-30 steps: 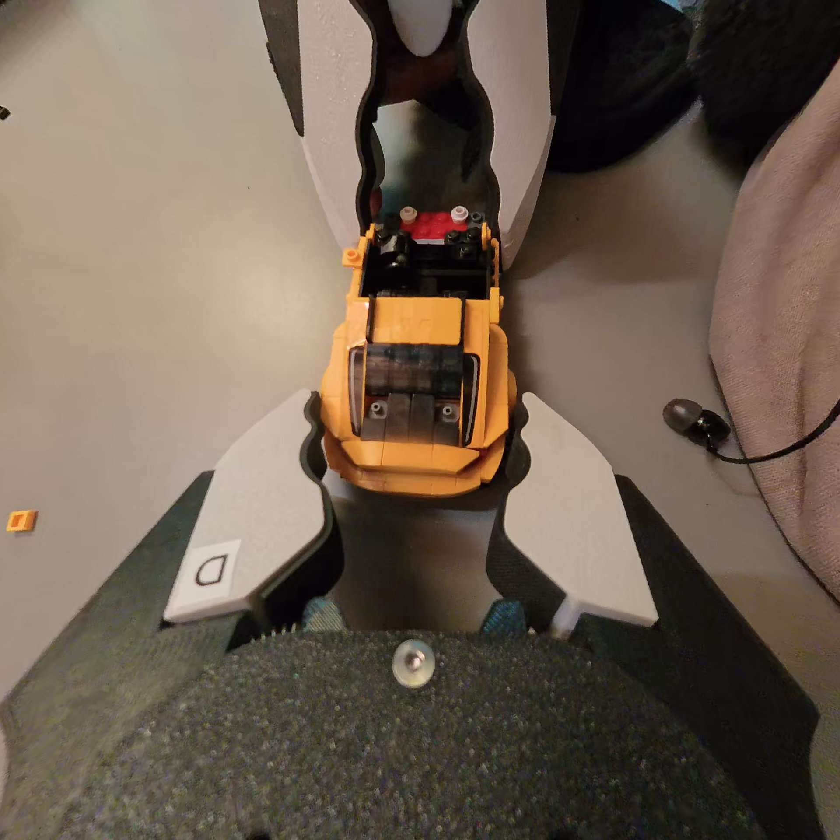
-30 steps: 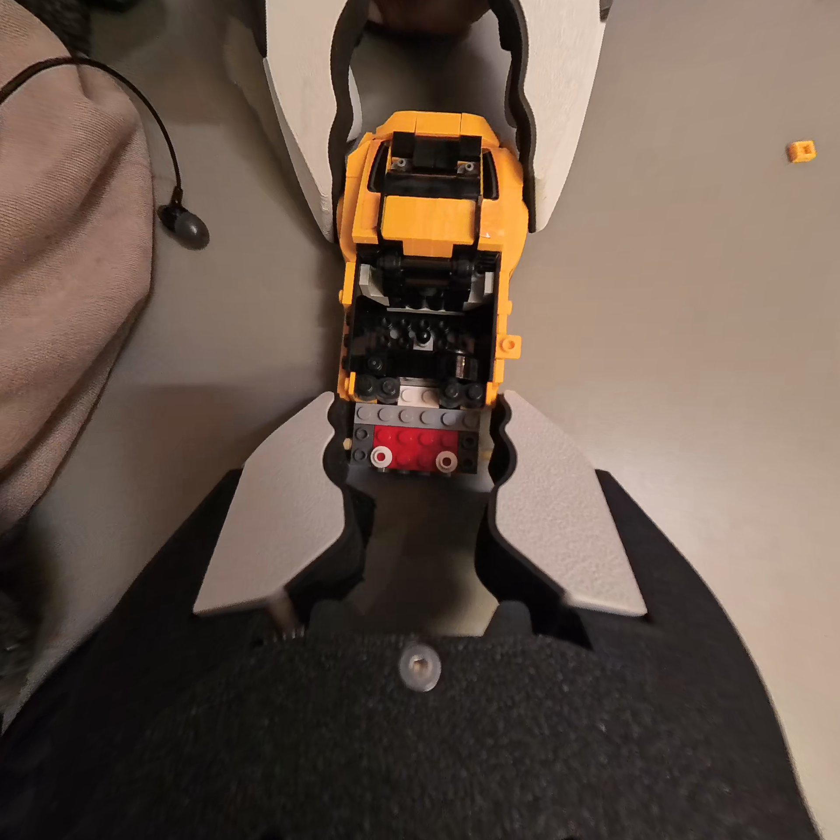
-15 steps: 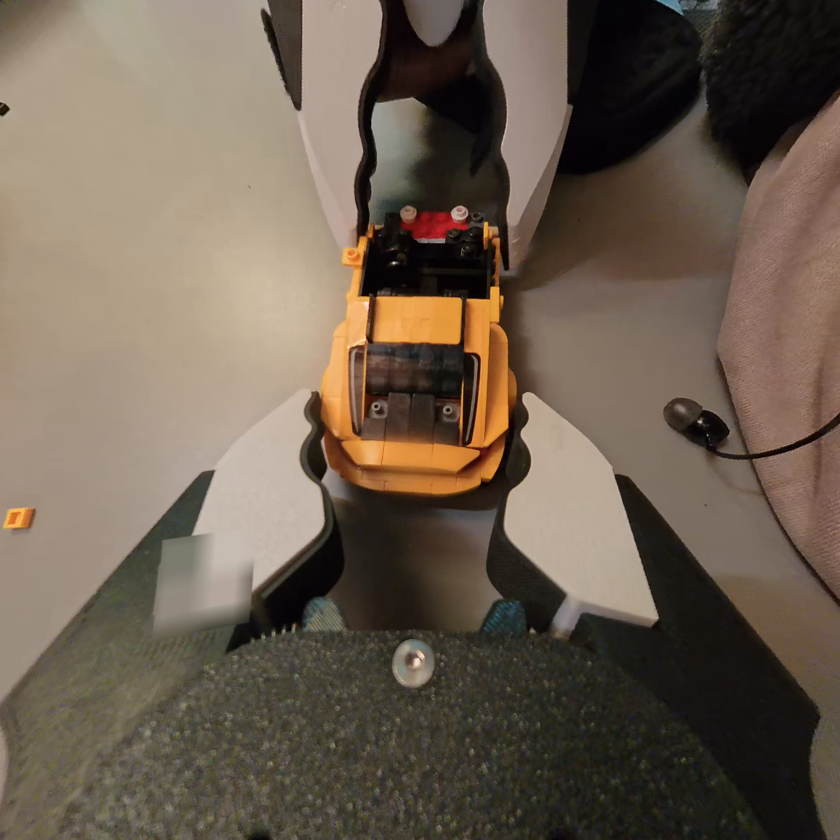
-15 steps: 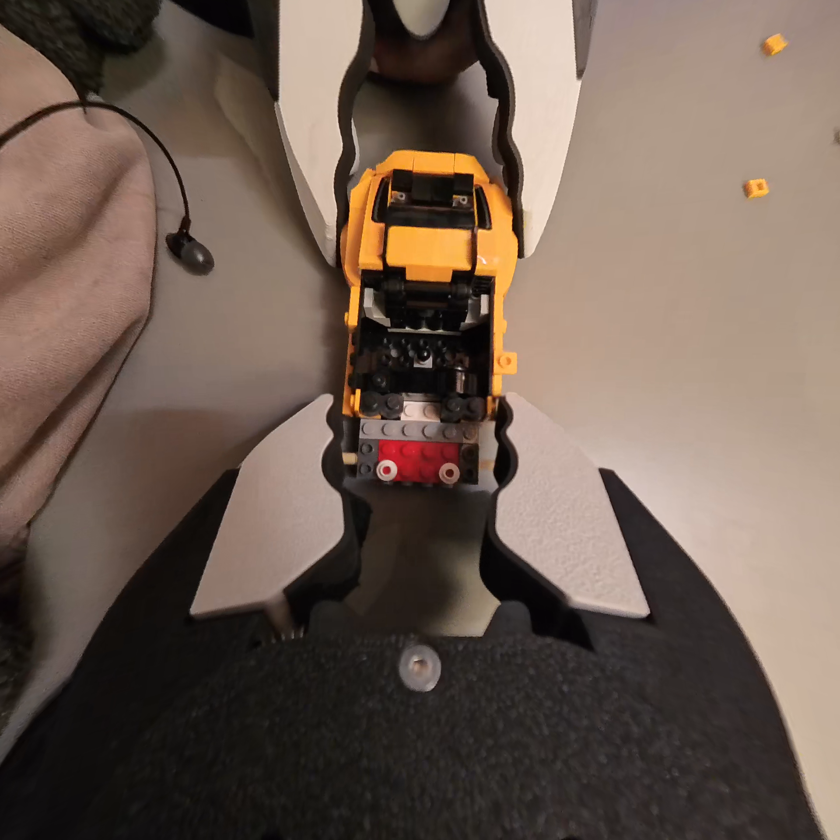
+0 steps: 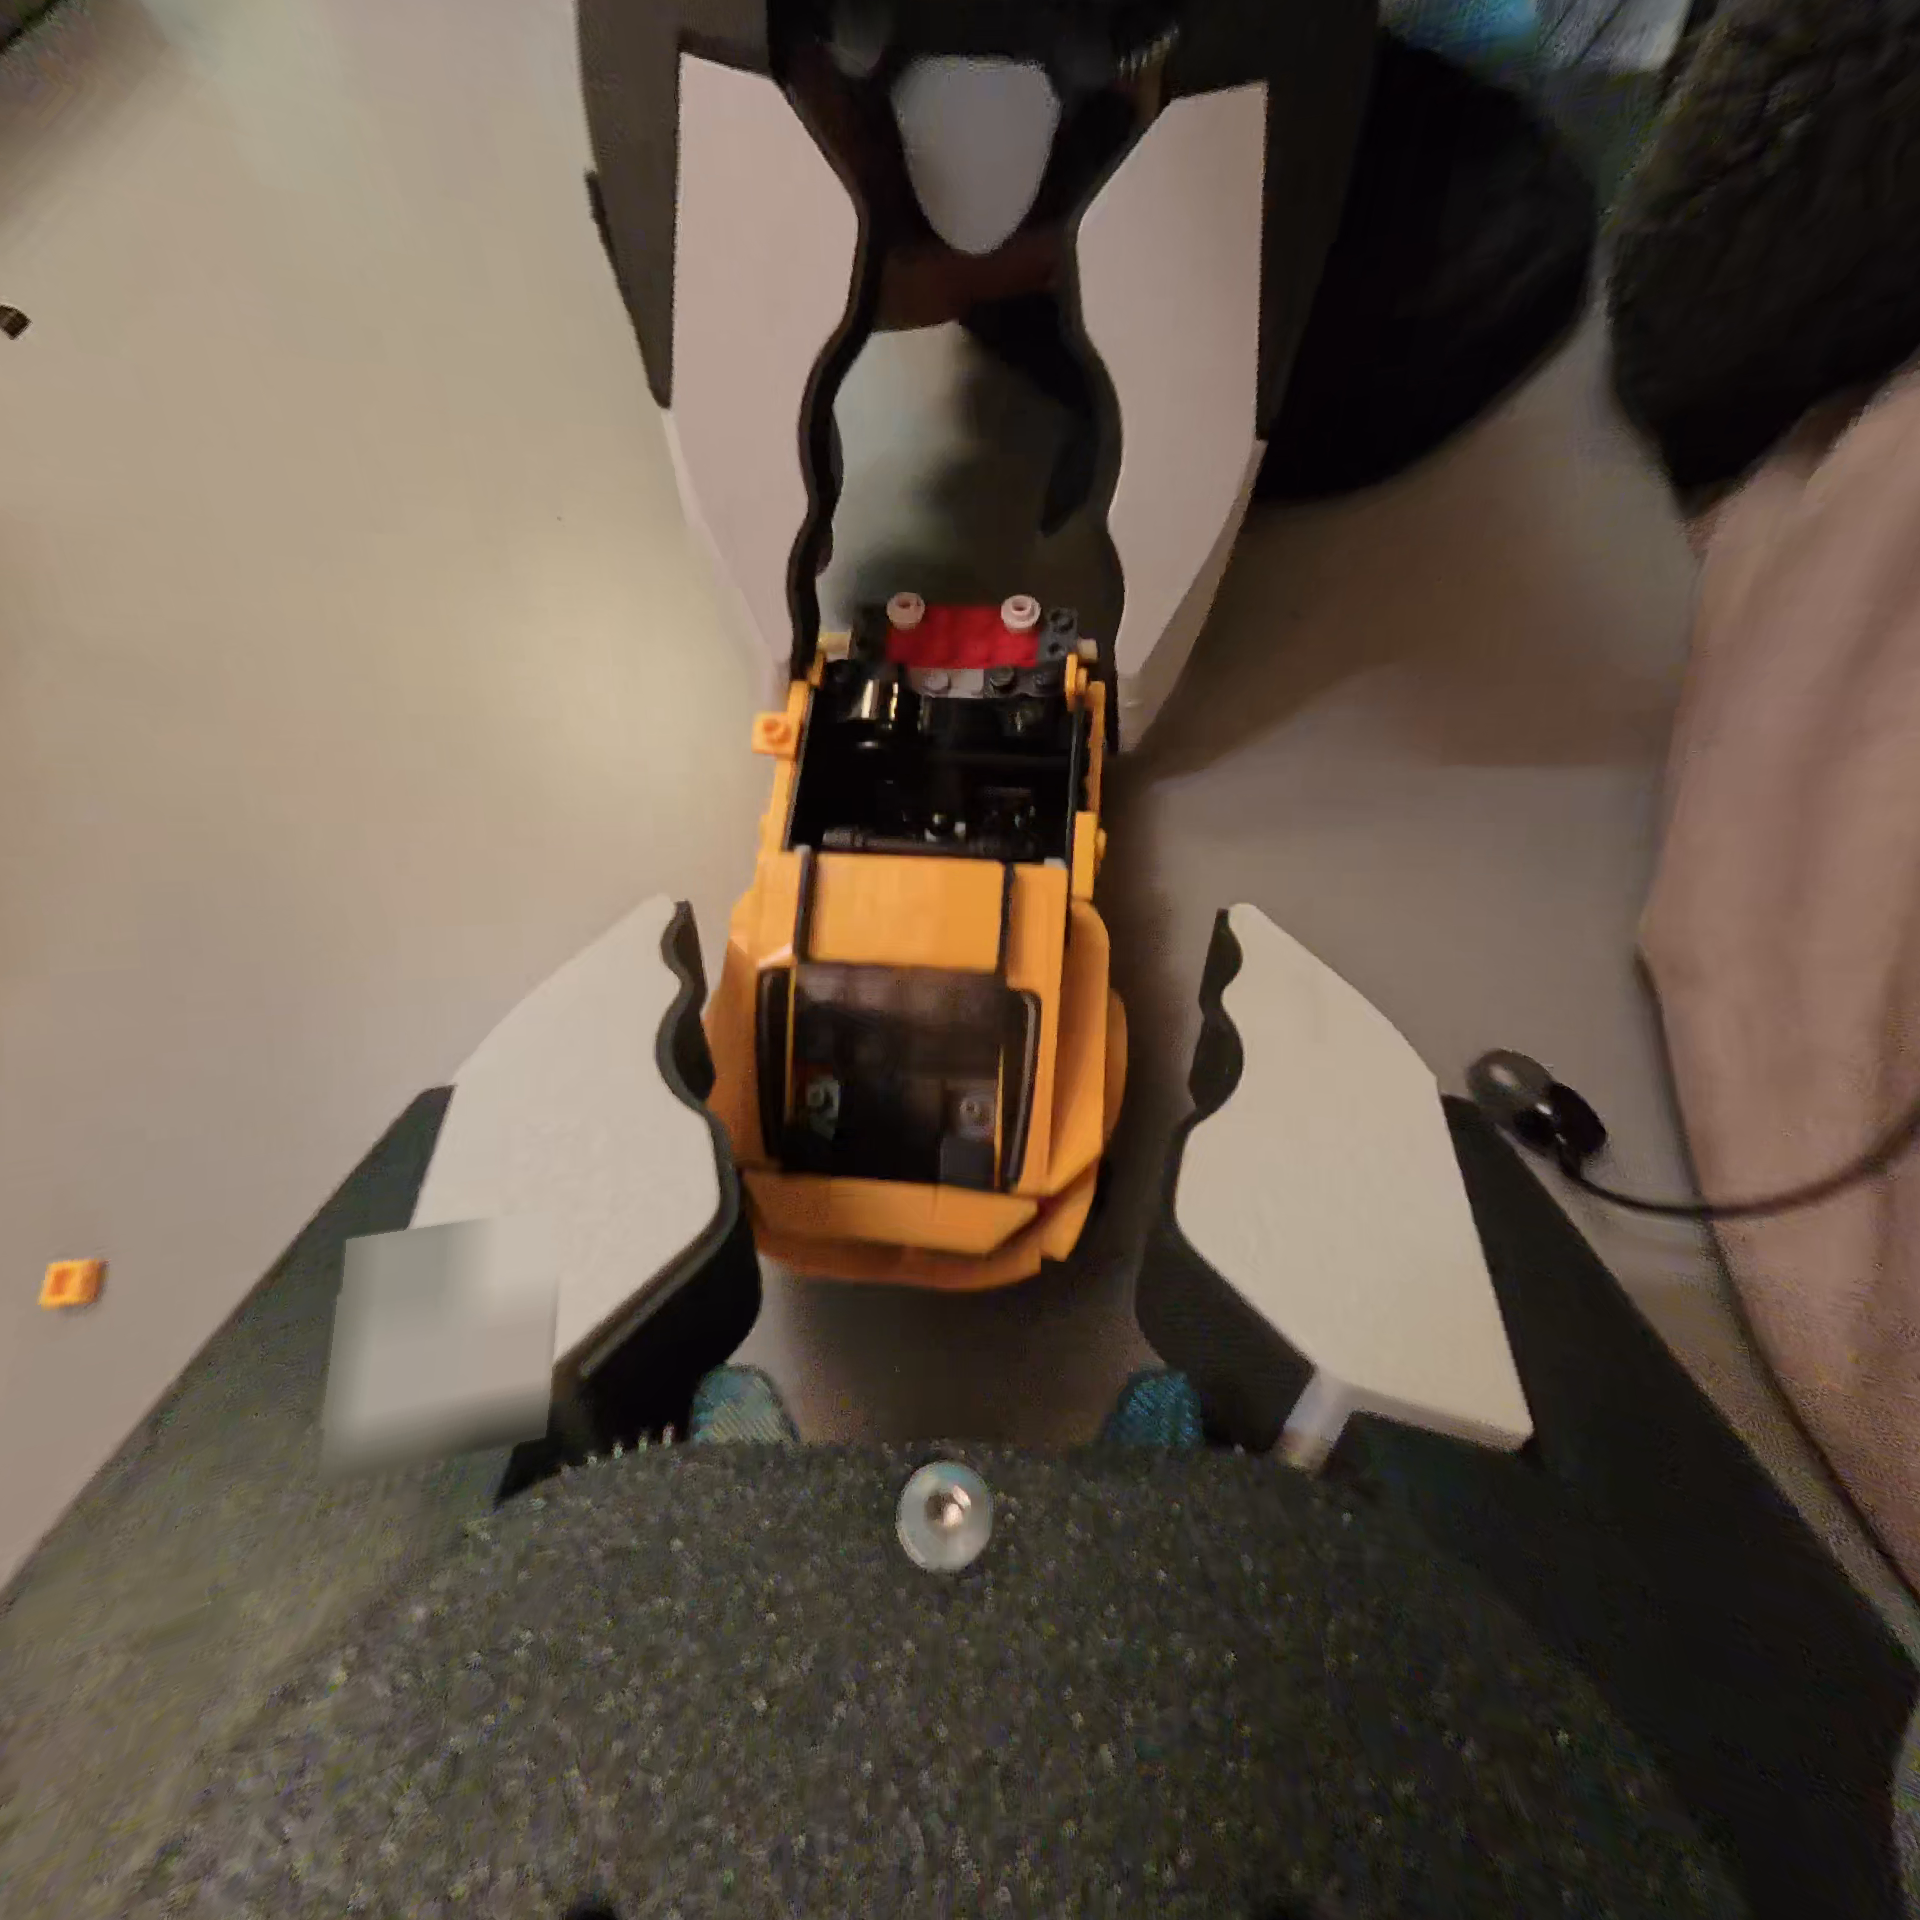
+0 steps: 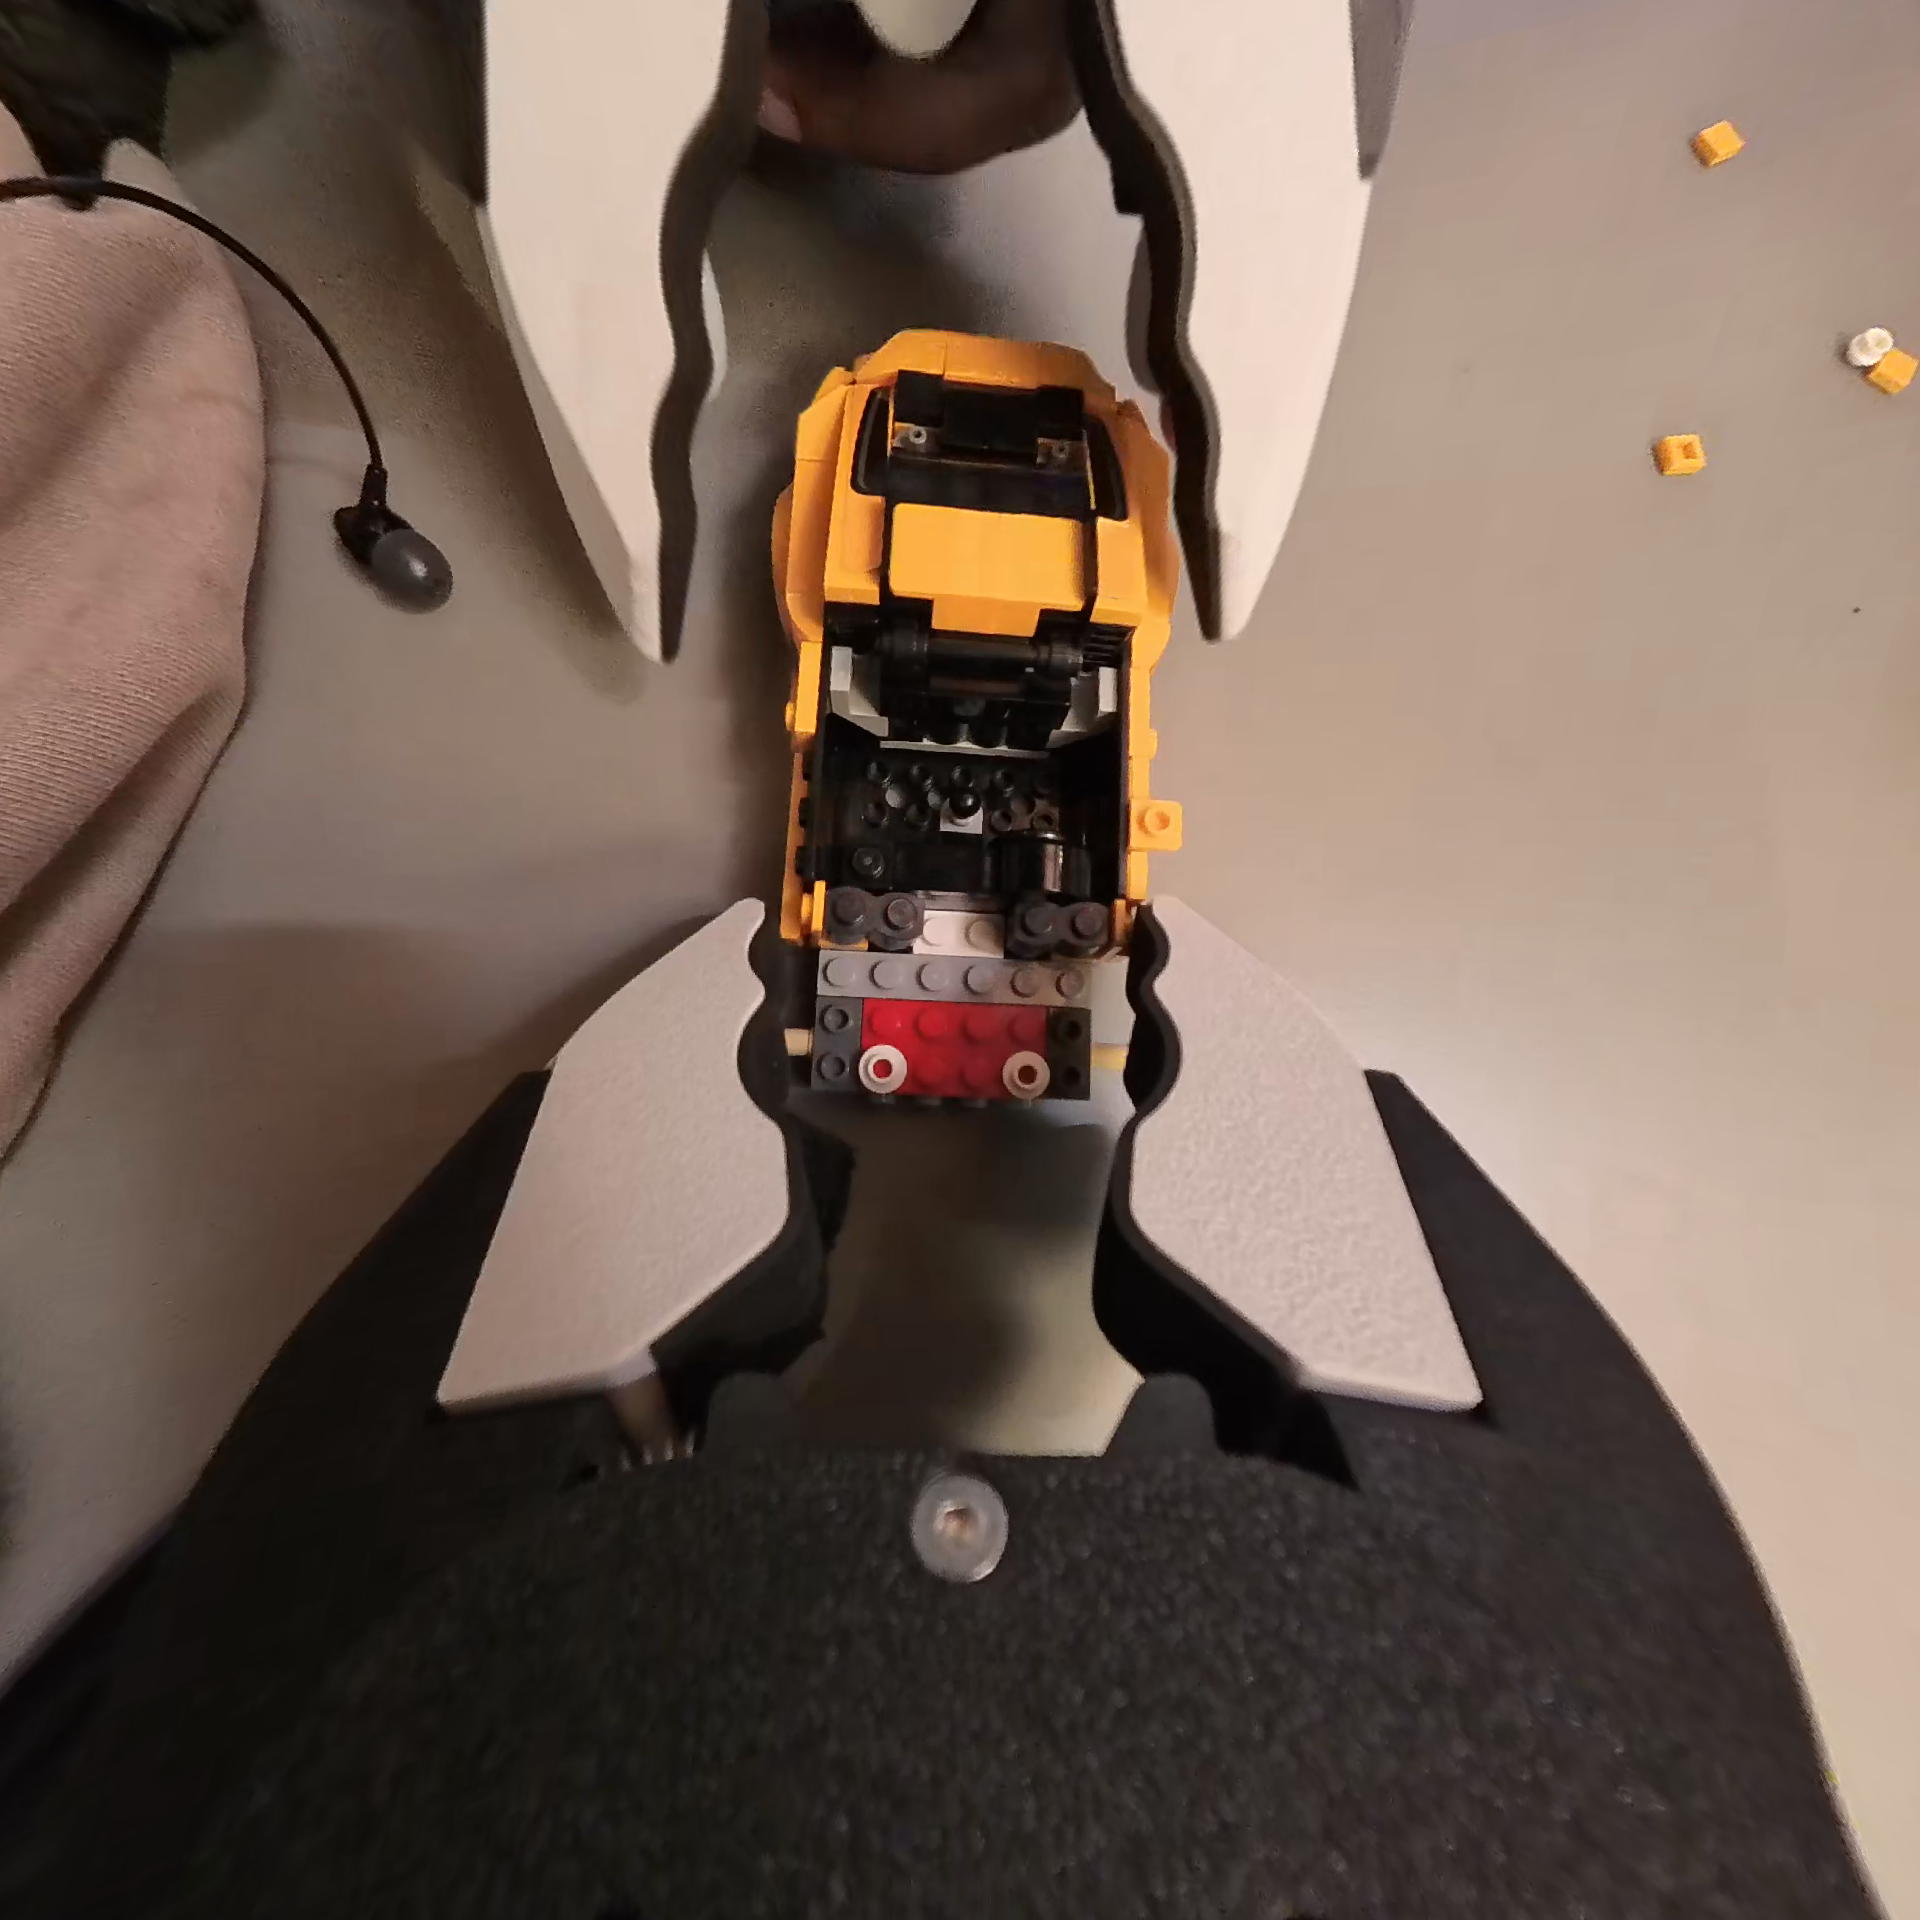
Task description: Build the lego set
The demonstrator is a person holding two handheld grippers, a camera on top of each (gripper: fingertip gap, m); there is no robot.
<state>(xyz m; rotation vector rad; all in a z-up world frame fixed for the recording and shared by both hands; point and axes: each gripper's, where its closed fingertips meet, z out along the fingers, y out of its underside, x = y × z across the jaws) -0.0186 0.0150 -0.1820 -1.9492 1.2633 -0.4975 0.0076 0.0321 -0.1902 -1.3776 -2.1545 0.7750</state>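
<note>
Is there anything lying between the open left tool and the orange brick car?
Nothing visible. The car sits directly between the left tool's spread fingers, with bare table showing in the gap on one side. The right tool grips the car's far, red-and-grey end.

Your way along the car (image 5: 914,1039) is blocked at both ends by the two grippers. Left of it the table (image 5: 364,675) lies open but for one orange brick (image 5: 71,1282). On the right, the earbud (image 5: 1548,1117) and cloth (image 5: 1808,935) crowd you.
</note>
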